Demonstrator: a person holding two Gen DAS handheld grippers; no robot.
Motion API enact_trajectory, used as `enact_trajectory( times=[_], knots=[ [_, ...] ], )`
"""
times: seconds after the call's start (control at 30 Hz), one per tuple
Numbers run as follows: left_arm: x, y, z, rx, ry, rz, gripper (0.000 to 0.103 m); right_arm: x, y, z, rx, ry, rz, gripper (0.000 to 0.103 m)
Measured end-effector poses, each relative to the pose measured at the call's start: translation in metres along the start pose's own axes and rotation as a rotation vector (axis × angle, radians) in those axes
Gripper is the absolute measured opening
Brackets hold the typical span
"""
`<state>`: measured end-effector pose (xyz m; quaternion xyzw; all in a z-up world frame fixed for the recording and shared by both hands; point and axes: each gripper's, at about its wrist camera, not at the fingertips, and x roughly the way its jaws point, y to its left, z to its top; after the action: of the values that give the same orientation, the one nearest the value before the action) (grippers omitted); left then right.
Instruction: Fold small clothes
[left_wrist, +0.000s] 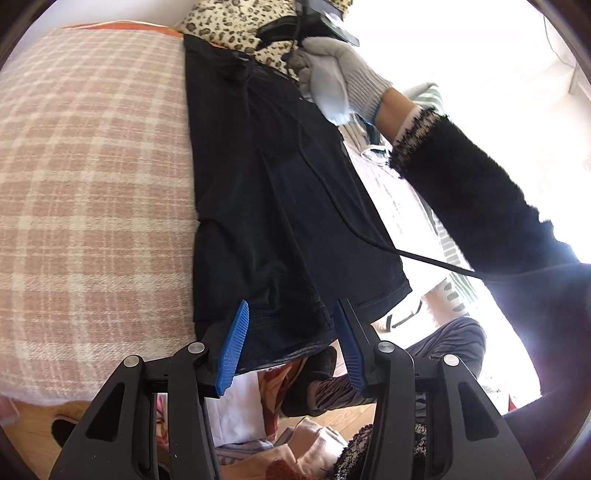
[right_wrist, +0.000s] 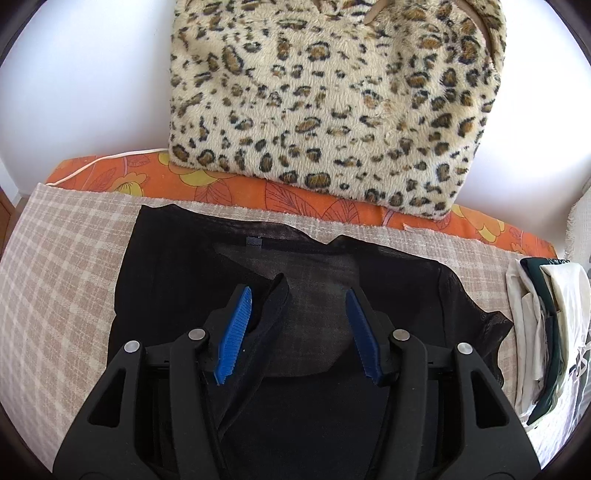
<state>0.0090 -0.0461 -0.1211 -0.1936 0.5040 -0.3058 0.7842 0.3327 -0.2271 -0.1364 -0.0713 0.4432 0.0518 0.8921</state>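
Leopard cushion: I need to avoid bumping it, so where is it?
In the right wrist view the leopard cushion stands at top centre against the wall, behind the black garment.

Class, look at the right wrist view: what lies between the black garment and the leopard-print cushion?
A strip of checked blanket, then the orange flowered sheet, between the black garment and leopard-print cushion.

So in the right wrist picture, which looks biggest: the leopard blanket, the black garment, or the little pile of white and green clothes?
1. Leopard blanket and black garment: similar, gripper hides part.
2. Pile of white and green clothes: smallest.
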Motion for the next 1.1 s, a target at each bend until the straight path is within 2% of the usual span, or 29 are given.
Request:
enact_trajectory(
  times=[0.1, 0.2, 0.3, 0.5, 0.67, 0.8, 0.93, 1.0, 1.1],
  knots=[
    [-0.016, 0.017, -0.002, -0.045, -0.048, 0.030, 0.047, -0.040, -0.006, -0.020, -0.018, -0.029, 0.041, 0.056],
    [-0.022, 0.026, -0.004, -0.050, -0.058, 0.064, 0.047, -0.080, -0.012, -0.053, -0.035, -0.032, 0.130, 0.056],
    [-0.024, 0.031, -0.008, -0.037, -0.045, 0.075, 0.047, -0.114, -0.018, -0.096, -0.039, -0.008, 0.228, 0.056],
    [-0.021, 0.033, -0.014, -0.011, -0.016, 0.075, 0.047, -0.161, -0.019, -0.194, -0.056, 0.055, 0.354, 0.056],
    [-0.017, 0.026, -0.017, 0.036, -0.014, 0.092, 0.046, -0.177, -0.014, -0.262, -0.040, 0.134, 0.461, 0.056],
    [-0.010, 0.022, -0.019, 0.075, 0.002, 0.101, 0.044, -0.174, -0.006, -0.301, -0.023, 0.213, 0.542, 0.056],
    [-0.006, 0.016, -0.021, 0.109, 0.007, 0.115, 0.040, -0.164, -0.003, -0.328, 0.014, 0.275, 0.568, 0.056],
    [-0.004, 0.014, -0.022, 0.127, 0.011, 0.122, 0.031, -0.158, -0.003, -0.335, 0.043, 0.303, 0.595, 0.056],
    [-0.001, 0.009, -0.024, 0.156, 0.014, 0.132, 0.025, -0.157, 0.000, -0.343, 0.055, 0.308, 0.621, 0.055]
  ],
)
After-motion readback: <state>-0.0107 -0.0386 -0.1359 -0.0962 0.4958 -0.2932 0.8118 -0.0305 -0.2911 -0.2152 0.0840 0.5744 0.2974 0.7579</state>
